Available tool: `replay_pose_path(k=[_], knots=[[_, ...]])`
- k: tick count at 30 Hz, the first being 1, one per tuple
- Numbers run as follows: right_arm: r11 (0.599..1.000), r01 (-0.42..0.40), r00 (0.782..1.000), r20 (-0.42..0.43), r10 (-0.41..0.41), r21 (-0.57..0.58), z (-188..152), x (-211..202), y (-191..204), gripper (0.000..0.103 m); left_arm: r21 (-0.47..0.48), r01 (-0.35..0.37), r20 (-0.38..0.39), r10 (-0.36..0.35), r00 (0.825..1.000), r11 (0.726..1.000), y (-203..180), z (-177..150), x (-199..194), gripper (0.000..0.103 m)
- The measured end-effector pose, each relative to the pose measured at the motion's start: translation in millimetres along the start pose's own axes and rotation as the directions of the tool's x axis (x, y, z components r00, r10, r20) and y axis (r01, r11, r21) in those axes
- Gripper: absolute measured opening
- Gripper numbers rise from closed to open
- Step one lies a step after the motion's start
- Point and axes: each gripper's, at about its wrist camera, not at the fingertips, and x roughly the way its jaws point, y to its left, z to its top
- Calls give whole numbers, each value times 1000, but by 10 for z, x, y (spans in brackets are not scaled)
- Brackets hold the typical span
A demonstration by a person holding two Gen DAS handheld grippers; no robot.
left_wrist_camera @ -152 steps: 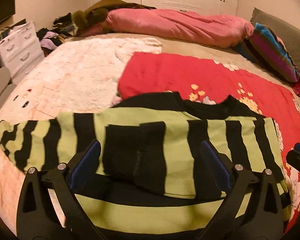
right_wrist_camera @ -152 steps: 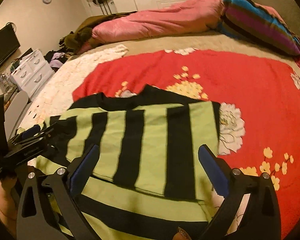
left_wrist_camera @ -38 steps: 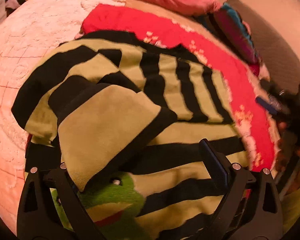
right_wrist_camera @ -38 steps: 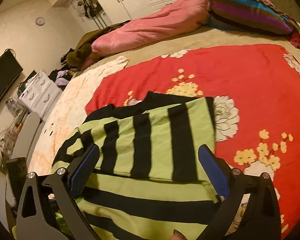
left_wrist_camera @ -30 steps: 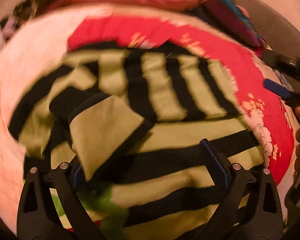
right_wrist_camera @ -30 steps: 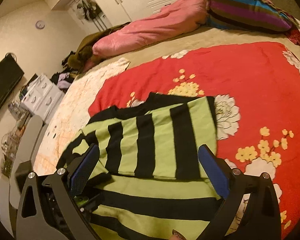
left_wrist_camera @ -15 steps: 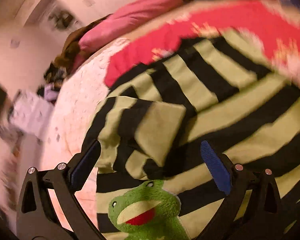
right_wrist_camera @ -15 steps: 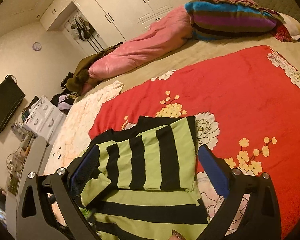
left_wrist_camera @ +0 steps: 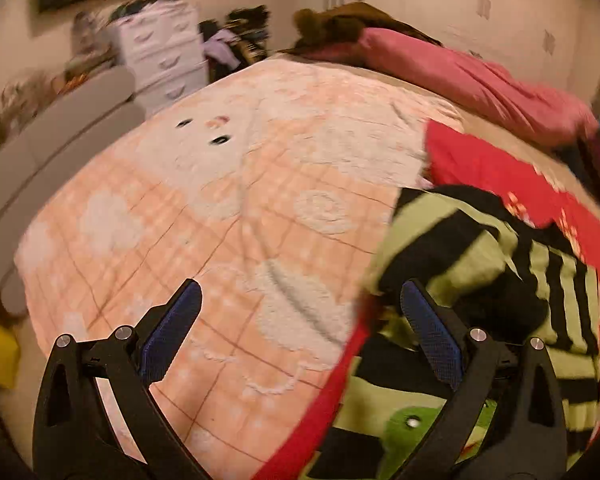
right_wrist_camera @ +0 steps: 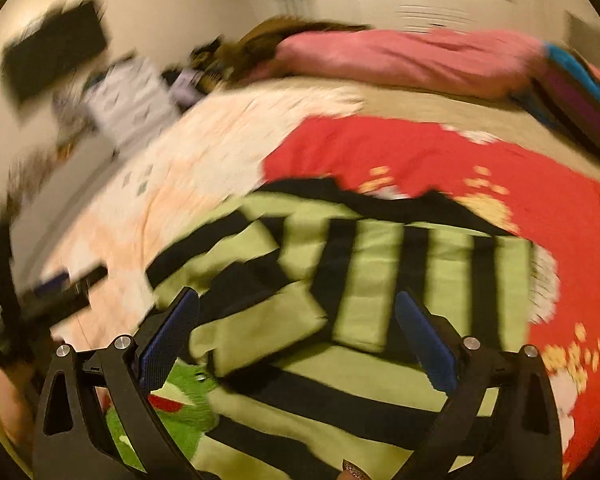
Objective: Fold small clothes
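So the green-and-black striped sweater (right_wrist_camera: 380, 280) was lying on the red floral blanket (right_wrist_camera: 460, 160), and I'd call this mid-fold: both sleeves looked tucked in over the body, with the one on the side toward the peach blanket (left_wrist_camera: 220, 220) lying as a loose flap. The frog patch (right_wrist_camera: 172, 408) at the hem end of the sweater was still showing, so the hem-to-collar fold hadn't been done.

The right gripper (right_wrist_camera: 296, 344) was hovering just over the sweater's hem half, fingers spread wide, nothing in them. The left gripper (left_wrist_camera: 300, 332) was off the sweater's edge, over the peach blanket, also spread wide and empty. Both views were pretty smeared, so fine detail is a guess.

My read on the next move: each gripper needs a hem corner, pinching all layers, then lift and carry toward the black collar (right_wrist_camera: 340, 196) without dragging that loose sleeve flap out.

Room-wise, there was plenty of open bed beyond the sweater's collar, with the pink duvet (right_wrist_camera: 400, 56) well apart from it. The near edge of the bed sat just below the sweater's hem, so not much slack there. The white drawers (left_wrist_camera: 160, 52) were well away, past the peach blanket.
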Motion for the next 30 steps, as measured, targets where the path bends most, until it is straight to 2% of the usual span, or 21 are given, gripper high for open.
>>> replay_pose_path(k=[2, 5, 7, 10, 11, 12, 13, 15, 17, 18, 19, 21, 23, 24, 28, 29, 30], knots=[[996, 8, 999, -38, -11, -91, -1, 222, 321, 97, -40, 14, 3, -14, 1000, 999, 84, -30, 39, 94], [968, 75, 993, -75, -95, -238, -44, 537, 697, 95, -49, 42, 5, -42, 999, 998, 75, -56, 108, 94], [926, 157, 976, -89, -199, -343, -110, 787, 831, 84, -40, 57, 4, -57, 998, 998, 62, -82, 130, 94], [886, 212, 952, -116, -282, -412, -228, 1013, 828, 59, -28, 84, 0, -84, 996, 996, -7, -108, 157, 94], [879, 215, 948, -123, -292, -426, -278, 1071, 804, 43, -24, 93, -3, -93, 996, 995, -26, -118, 164, 94], [885, 201, 951, -134, -279, -420, -300, 1106, 763, 30, -20, 98, -1, -98, 995, 995, -45, -125, 169, 94], [898, 180, 957, -141, -255, -401, -313, 1106, 722, 30, -15, 98, 0, -98, 995, 995, -39, -133, 177, 94], [931, 134, 973, -133, -188, -339, -280, 1011, 627, 21, -10, 100, -1, -100, 995, 995, -54, -131, 194, 94], [972, 52, 988, -131, -84, -231, -165, 878, 515, 19, -21, 113, 3, -113, 994, 993, -48, -132, 192, 93], [990, -28, 993, -114, 12, -138, -54, 766, 416, 19, -25, 116, 5, -116, 993, 993, -39, -131, 188, 93], [993, -64, 994, -96, 54, -102, 13, 695, 384, 19, -30, 116, 10, -116, 993, 993, -30, -128, 175, 93], [986, -166, 986, -6, 166, -29, 255, 422, 287, 19, -36, 115, 19, -115, 993, 993, -18, -119, 156, 94], [962, -275, 956, 113, 272, 8, 502, 91, 173, 19, -44, 116, 28, -115, 993, 992, -7, -111, 135, 94], [952, -305, 940, 162, 299, 12, 585, -48, 124, 19, -47, 116, 34, -114, 993, 992, -4, -107, 122, 93], [922, -386, 874, 337, 350, 43, 831, -496, -274, 19, -49, 126, 72, -123, 990, 991, -18, -80, 19, 94], [914, -401, 854, 384, 351, 55, 835, -576, -432, 19, -48, 132, 76, -128, 989, 990, -29, -74, 2, 94], [916, -397, 843, 420, 336, 64, 836, -617, -577, 21, -45, 139, 76, -136, 988, 989, -55, -68, -16, 94]])
